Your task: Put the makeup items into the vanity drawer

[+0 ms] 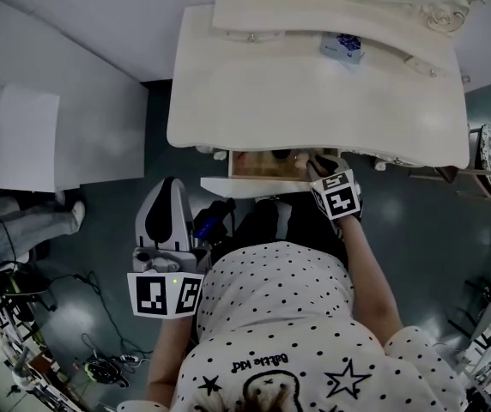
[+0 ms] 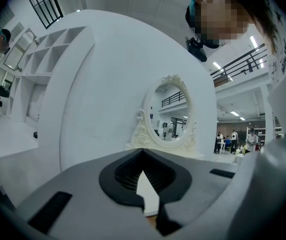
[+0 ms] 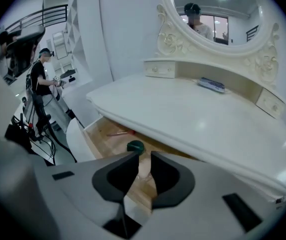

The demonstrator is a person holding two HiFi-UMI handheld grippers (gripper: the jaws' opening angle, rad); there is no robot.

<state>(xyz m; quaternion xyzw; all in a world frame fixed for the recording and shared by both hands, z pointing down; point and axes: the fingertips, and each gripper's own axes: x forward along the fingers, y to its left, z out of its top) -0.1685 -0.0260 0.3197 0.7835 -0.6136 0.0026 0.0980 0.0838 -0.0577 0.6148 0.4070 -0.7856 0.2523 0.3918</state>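
The white vanity (image 1: 314, 101) has its drawer (image 1: 245, 186) pulled out under the tabletop. My right gripper (image 1: 316, 165) hangs just over the drawer's right part, pointing steeply down. In the right gripper view its jaws (image 3: 144, 157) stand a little apart with nothing pressed between them. Below them in the drawer (image 3: 90, 134) lie a pale bottle (image 3: 144, 170) with a green cap (image 3: 135, 146) and a red pencil (image 3: 118, 132). A small blue-and-white item (image 1: 342, 45) (image 3: 211, 85) lies on the vanity's upper shelf. My left gripper (image 1: 170, 187) (image 2: 143, 151) is held back left of the drawer, shut and empty.
An oval mirror (image 3: 218, 4) (image 2: 170, 116) in a carved frame stands at the back of the vanity. A white partition (image 1: 22, 136) is to the left, cables (image 1: 100, 367) lie on the floor, and a rack (image 1: 486, 153) stands to the right. A person (image 3: 40, 84) stands at far left.
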